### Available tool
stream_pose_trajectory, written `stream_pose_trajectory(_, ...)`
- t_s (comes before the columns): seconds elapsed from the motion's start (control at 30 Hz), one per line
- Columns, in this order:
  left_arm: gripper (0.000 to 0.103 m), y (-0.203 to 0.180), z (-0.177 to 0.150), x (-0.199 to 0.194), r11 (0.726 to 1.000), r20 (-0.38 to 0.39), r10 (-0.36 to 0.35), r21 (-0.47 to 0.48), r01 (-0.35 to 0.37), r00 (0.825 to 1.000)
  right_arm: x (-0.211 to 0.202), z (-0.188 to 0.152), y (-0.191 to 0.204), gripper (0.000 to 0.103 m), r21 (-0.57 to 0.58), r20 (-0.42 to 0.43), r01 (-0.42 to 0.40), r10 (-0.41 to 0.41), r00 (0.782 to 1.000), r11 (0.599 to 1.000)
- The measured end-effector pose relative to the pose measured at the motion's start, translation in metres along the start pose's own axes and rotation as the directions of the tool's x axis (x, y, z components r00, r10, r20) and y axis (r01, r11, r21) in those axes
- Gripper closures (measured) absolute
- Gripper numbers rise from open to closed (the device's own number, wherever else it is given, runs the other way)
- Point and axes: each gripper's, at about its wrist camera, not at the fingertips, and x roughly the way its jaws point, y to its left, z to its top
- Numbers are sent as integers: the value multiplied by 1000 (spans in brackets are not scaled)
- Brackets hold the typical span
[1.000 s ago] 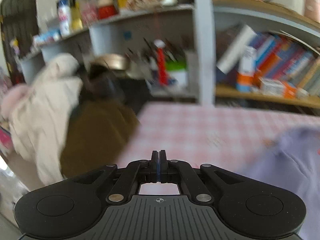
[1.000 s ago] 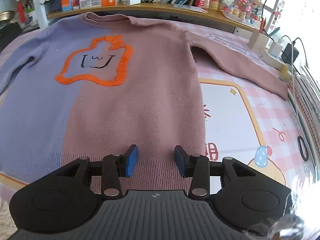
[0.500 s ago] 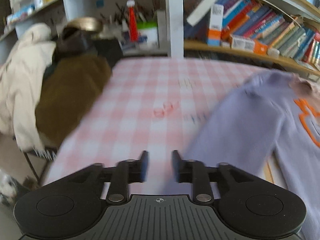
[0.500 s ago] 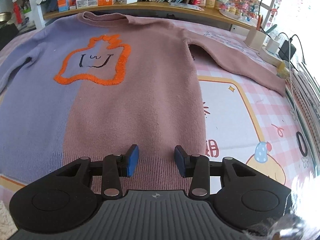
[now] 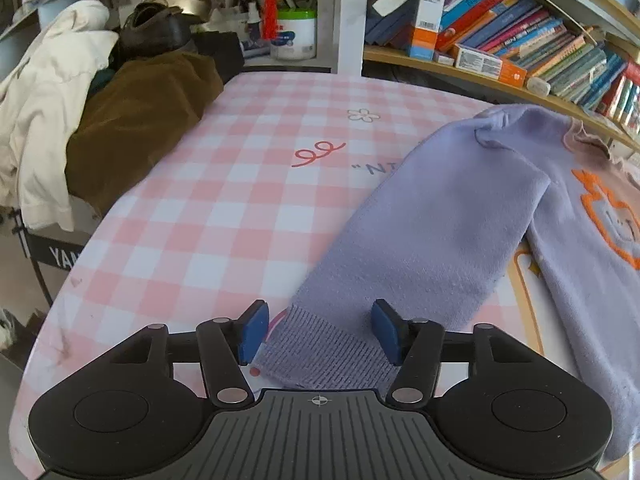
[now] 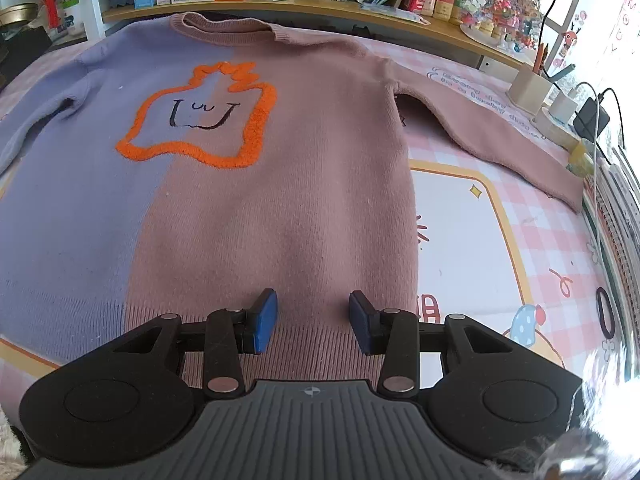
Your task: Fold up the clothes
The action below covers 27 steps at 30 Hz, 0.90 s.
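A sweater, half lilac and half dusty pink (image 6: 248, 216), lies flat, front up, with an orange outlined face on the chest (image 6: 200, 120). My right gripper (image 6: 313, 322) is open, its blue pads on either side of the pink ribbed hem. The pink sleeve (image 6: 492, 140) stretches out to the right. In the left wrist view the lilac sleeve (image 5: 432, 232) runs diagonally toward me. My left gripper (image 5: 320, 332) is open wide, straddling the sleeve's ribbed cuff (image 5: 320, 356).
The sweater lies on a pink checked tablecloth (image 5: 208, 216). A pile of brown and cream clothes (image 5: 120, 120) sits at the table's left edge. Bookshelves (image 5: 520, 52) line the back. Pen holders, chargers and cables (image 6: 568, 100) stand at the right.
My left gripper swung right from the clothes pile to the lilac sleeve cuff and went from shut to wide open. My right gripper stayed open at the hem, barely moving.
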Motion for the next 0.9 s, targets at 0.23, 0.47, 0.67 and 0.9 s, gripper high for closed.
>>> stream_pose_trajectory(0.23,97,-2,14,-1,1000,18,-16,-20,16,1000,-1,-1,0,65,22,-1,3,-3,1000,1000)
stream_pose_trajectory(0.47,97,37,94,5,990,188,142,-28,-139,972,-5,-1,-1,70,40,1,-3,3,1000,999)
stream_pose_trajectory(0.67,97,34,138,44,972,193,196,94,-217,961,-14,3,-6,70,70,37,7,-10,999,998)
stream_pose_trajectory(0.9,88,32,136,72,947,122,274,140,-290,954,-9,1,-34,70,109,8,91,-92,996,990)
